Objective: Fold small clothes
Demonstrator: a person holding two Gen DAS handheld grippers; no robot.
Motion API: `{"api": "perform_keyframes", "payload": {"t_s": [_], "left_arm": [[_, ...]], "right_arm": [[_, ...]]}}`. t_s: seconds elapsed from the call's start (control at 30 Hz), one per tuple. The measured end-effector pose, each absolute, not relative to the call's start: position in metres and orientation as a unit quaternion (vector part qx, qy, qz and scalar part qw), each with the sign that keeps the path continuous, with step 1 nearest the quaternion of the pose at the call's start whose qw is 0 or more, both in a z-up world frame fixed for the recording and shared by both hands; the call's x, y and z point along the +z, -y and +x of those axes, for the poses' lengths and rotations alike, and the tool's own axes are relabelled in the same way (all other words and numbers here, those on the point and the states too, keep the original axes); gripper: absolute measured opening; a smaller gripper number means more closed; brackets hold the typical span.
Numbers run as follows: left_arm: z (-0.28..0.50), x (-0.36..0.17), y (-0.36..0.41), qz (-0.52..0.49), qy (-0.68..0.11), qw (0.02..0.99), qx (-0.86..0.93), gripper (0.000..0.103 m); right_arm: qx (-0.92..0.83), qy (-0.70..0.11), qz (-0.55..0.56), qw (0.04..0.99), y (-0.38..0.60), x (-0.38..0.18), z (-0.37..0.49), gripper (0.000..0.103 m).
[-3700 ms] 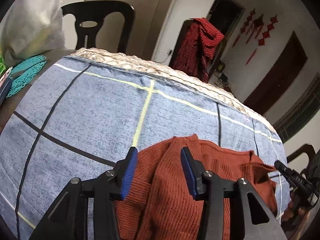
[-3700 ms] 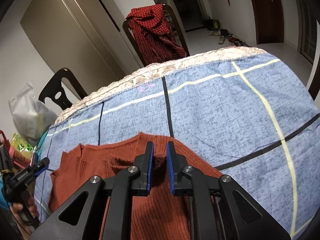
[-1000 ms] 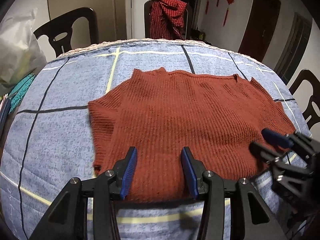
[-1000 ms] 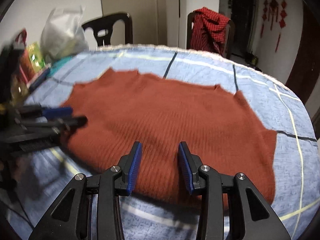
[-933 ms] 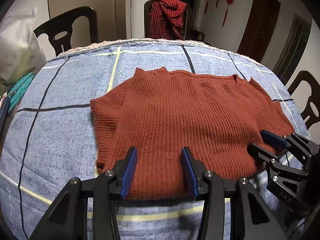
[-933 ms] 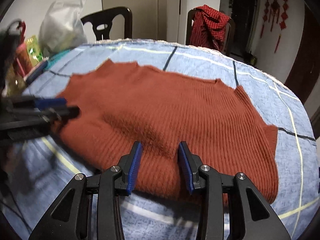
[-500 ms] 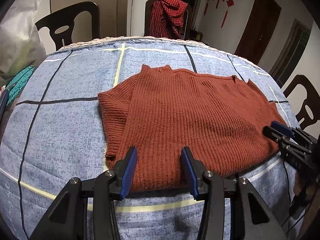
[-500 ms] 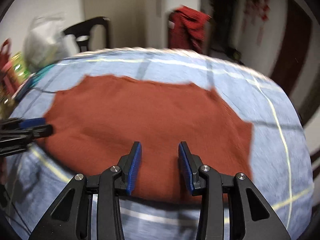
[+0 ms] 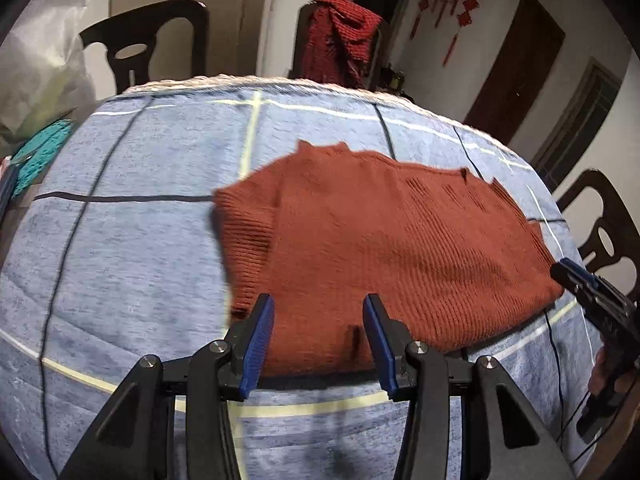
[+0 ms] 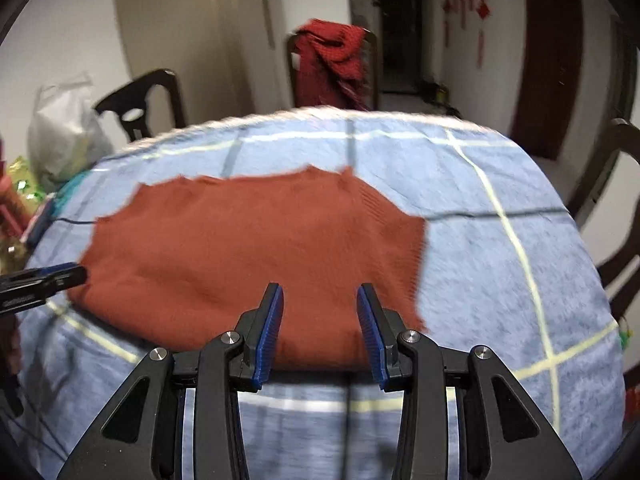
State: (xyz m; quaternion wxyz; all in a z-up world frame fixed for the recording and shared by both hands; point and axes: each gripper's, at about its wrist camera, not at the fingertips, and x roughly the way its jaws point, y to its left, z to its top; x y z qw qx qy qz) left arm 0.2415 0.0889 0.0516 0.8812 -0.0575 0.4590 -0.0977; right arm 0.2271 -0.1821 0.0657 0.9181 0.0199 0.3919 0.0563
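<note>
A rust-red knitted sweater (image 9: 380,240) lies spread flat on the blue checked tablecloth (image 9: 132,248); it also shows in the right wrist view (image 10: 248,244). My left gripper (image 9: 318,334) is open and empty, hovering over the sweater's near hem towards its left side. My right gripper (image 10: 320,328) is open and empty over the near hem towards its right side. Each gripper shows at the edge of the other's view: the right one (image 9: 588,284) and the left one (image 10: 44,276).
Dark chairs stand around the table (image 9: 160,36) (image 9: 608,224); one holds a red checked garment (image 9: 340,40). A white plastic bag (image 10: 64,128) and a teal mat (image 9: 36,152) sit at the table's left edge, with other items beside them.
Both grippers, shut on the sweater earlier, are now open and have pulled back to its near hem. The sweater now lies spread flat. Lately both views have swung a little sideways.
</note>
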Motion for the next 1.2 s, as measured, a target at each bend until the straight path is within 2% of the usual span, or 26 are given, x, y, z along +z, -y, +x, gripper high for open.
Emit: {"api": "perform_keyframes", "payload": {"t_s": [0.23, 0.43, 0.63, 0.97, 1.2], "left_arm": [[0.245, 0.059, -0.126, -0.089, -0.457, 0.881, -0.082, 0.06], [0.248, 0.057, -0.149, -0.098, -0.463, 0.879, -0.068, 0.064], [0.259, 0.053, -0.164, -0.125, -0.471, 0.87, -0.078, 0.069], [0.278, 0.045, -0.177, -0.146, -0.486, 0.858, -0.085, 0.07], [0.29, 0.035, -0.18, -0.171, -0.499, 0.844, -0.101, 0.074]], "right_arm": [[0.171, -0.387, -0.059, 0.904, 0.106, 0.061, 0.219, 0.043], [0.212, -0.365, -0.135, 0.897, 0.043, 0.05, 0.215, 0.052], [0.268, -0.356, -0.201, 0.873, -0.013, 0.035, 0.212, 0.054], [0.262, -0.347, -0.293, 0.851, -0.059, 0.007, 0.217, 0.055], [0.239, -0.343, -0.292, 0.86, -0.072, 0.007, 0.224, 0.055]]}}
